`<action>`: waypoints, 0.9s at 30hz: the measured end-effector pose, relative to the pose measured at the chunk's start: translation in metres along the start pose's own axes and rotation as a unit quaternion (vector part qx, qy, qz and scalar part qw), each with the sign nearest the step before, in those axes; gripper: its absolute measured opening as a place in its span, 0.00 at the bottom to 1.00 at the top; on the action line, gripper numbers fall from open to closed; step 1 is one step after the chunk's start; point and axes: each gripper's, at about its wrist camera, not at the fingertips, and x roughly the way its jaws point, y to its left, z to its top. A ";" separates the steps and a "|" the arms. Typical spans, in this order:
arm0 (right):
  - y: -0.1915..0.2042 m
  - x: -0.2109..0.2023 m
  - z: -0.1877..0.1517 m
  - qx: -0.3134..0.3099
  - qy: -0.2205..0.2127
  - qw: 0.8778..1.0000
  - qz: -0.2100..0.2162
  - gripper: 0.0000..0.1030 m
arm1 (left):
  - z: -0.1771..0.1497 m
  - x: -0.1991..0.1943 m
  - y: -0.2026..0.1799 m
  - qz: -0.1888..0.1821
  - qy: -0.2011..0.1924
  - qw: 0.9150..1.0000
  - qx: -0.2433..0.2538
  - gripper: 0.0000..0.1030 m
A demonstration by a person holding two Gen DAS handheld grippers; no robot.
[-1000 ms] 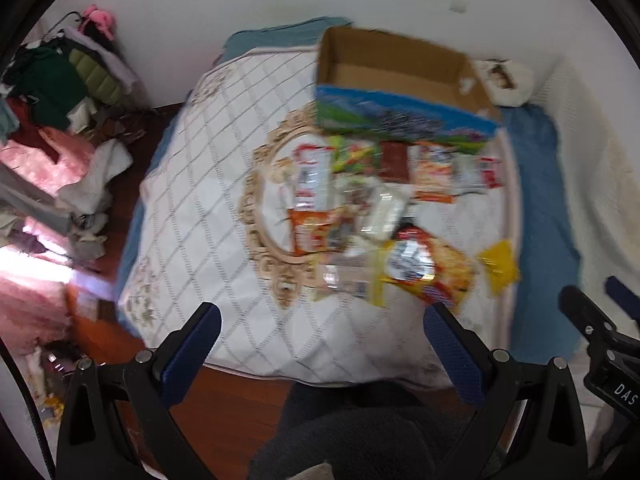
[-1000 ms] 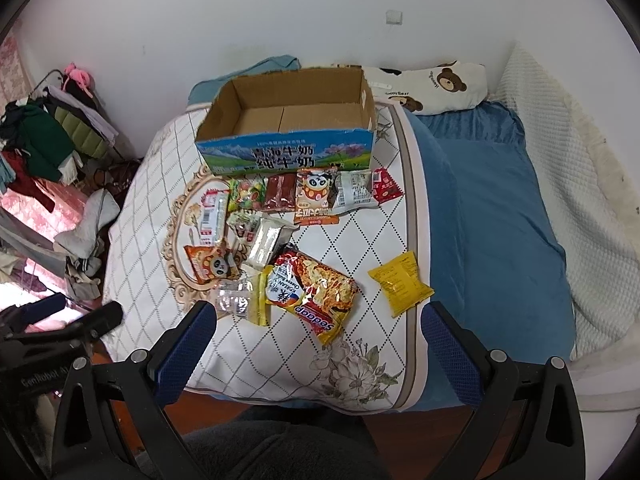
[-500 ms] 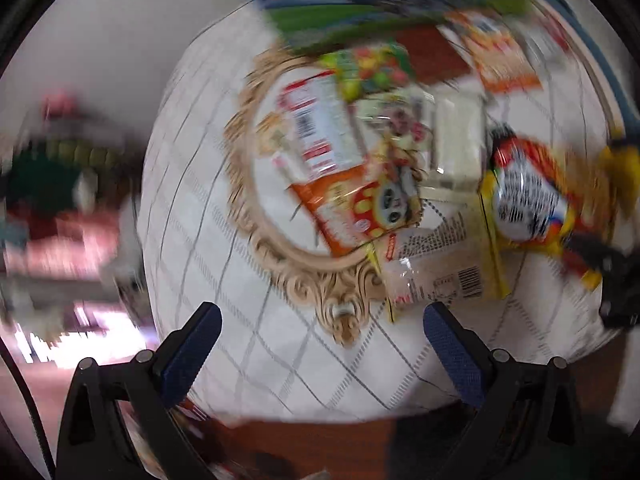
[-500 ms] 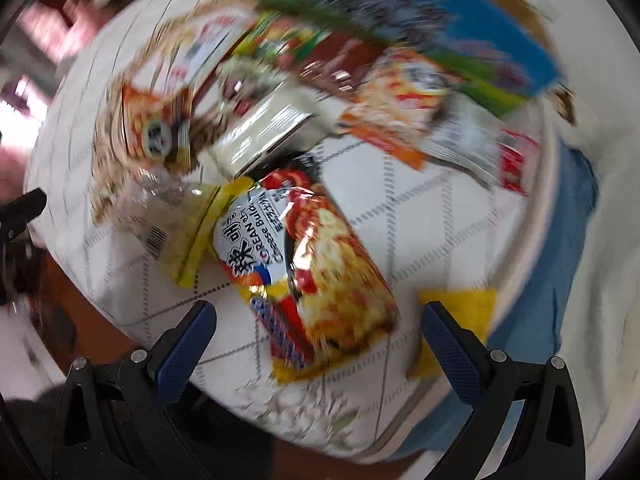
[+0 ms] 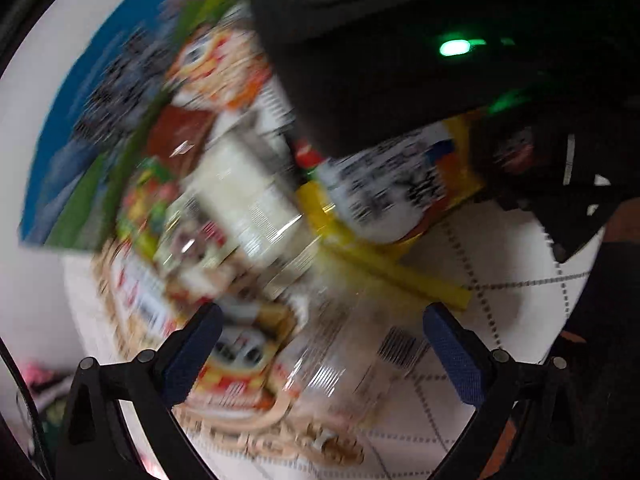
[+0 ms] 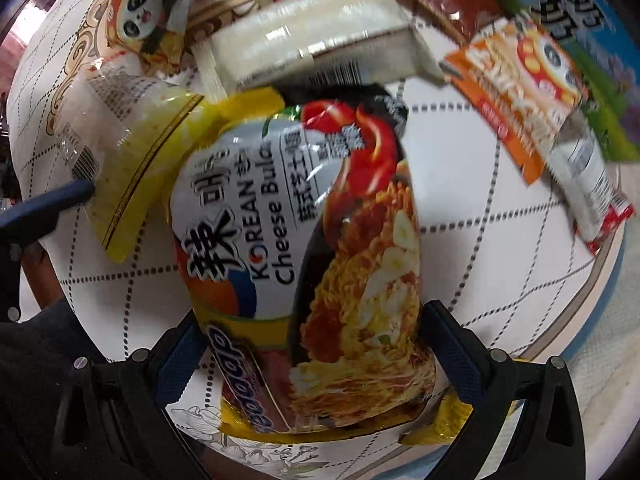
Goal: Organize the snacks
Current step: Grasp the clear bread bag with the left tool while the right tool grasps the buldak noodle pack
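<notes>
Right wrist view: right gripper [image 6: 308,344] straddles the glossy yellow-edged Korean cheese noodle packet [image 6: 304,248], jaws wide, not visibly pinching; pick-up step, next calls for closing; left gripper [image 5: 320,344] closing over a clear crinkly snack bag [image 5: 340,360], nothing held.

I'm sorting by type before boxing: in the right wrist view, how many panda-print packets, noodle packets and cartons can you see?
Panda-print packets: 2
Noodle packets: 1
Cartons: 1
Total: 4

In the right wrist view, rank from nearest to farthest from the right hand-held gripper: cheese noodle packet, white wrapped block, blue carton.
1. Cheese noodle packet: between the right hand-held gripper's fingers.
2. White wrapped block: beyond it, upper centre.
3. Blue carton: farthest, top right.
</notes>
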 end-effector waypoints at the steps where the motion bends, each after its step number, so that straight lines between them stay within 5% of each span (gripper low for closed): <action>1: -0.001 0.003 -0.002 0.004 0.003 1.000 0.000 1.00 | 0.003 0.001 -0.001 -0.010 -0.008 1.000 0.009 0.92; 5: -0.019 0.001 -0.024 0.030 0.005 0.999 0.010 1.00 | 0.016 0.004 0.001 -0.055 -0.009 0.998 -0.009 0.57; 11: -0.053 -0.005 -0.051 0.110 -0.008 0.993 0.038 0.92 | 0.004 0.010 0.032 -0.070 0.028 0.988 -0.138 0.52; 13: -0.066 -0.009 -0.051 0.159 -0.009 0.986 0.056 0.89 | -0.004 0.015 0.049 -0.087 0.051 0.970 -0.222 0.52; 15: -0.077 -0.009 -0.065 0.242 0.000 0.966 0.086 0.88 | -0.014 0.020 0.062 -0.104 0.076 0.941 -0.313 0.52; 18: -0.099 -0.004 -0.085 0.366 0.028 0.916 0.163 0.88 | -0.029 0.027 0.072 -0.126 0.103 0.889 -0.427 0.52; 21: -0.103 -0.010 -0.085 0.363 0.049 0.913 0.181 0.89 | -0.036 0.033 0.076 -0.154 0.118 0.843 -0.502 0.52; 23: -0.108 -0.027 -0.081 0.346 0.037 0.926 0.144 0.89 | -0.035 0.035 0.078 -0.160 0.117 0.830 -0.521 0.52; 27: -0.112 -0.050 -0.071 0.332 0.013 0.938 0.101 0.90 | -0.042 0.037 0.077 -0.156 0.115 0.837 -0.512 0.54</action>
